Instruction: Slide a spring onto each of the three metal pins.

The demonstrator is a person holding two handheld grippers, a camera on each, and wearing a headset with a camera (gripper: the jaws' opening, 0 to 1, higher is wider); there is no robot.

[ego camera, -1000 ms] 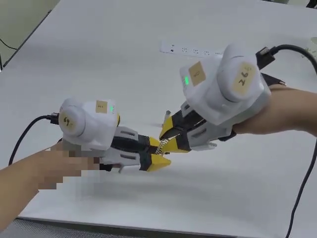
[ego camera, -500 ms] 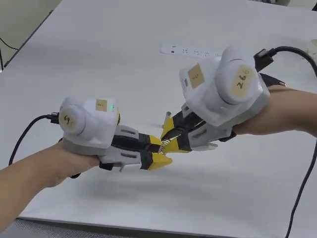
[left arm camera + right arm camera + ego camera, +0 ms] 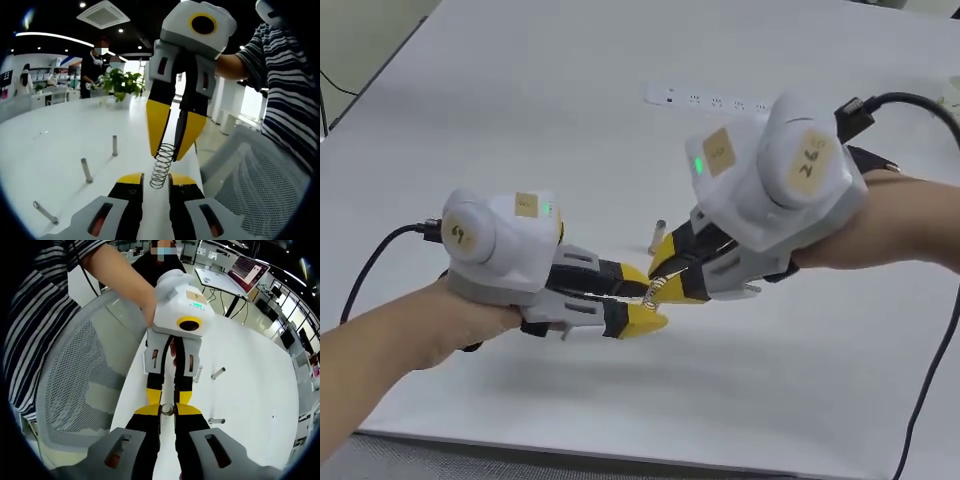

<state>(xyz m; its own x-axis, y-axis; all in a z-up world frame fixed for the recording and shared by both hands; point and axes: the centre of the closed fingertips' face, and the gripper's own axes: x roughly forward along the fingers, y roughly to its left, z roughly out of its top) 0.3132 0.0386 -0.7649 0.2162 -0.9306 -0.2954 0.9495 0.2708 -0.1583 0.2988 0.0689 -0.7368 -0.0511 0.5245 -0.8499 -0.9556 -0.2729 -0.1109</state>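
**Fig.** Spring (image 3: 162, 167) bridged btw. two sets of fingertips, held clear of the table (image 3: 520, 120).

- **Near end:** sits btw. the yellow tips of the L gripper (image 3: 157, 179), whose fingers are closed on it.
- **Far end:** sits btw. the tips of the R gripper (image 3: 167, 411), likewise pinched shut on it. In the right gripper view it reads end-on as a small ring.
- **Grippers:** meet tip to tip, roughly in line.
- **Pins:** three pins (image 3: 86, 170) on the table, beyond and to one side of the L fingertips. All are bare and well apart from the held coil. Whether each stands or lies can't be told.
- **Spare spring:** a spare spring (image 3: 198, 372) lies on the table beside the L gripper's body, near a pin.

**Step in hand (judged):** handover or re-grip of the coil before threading. No pin is loaded yet, so the task is at its start.

**To do it well:**
- Pinch lightly, w/ pads across the coil's side and not its mouth, so the bore stays open.
- One gripper lets go only once the other's hold is sure.
- Don't draw the tips apart, which would stretch the coil.
- Then bring the open end square to a pin's tip, axis in line w/ the pin.
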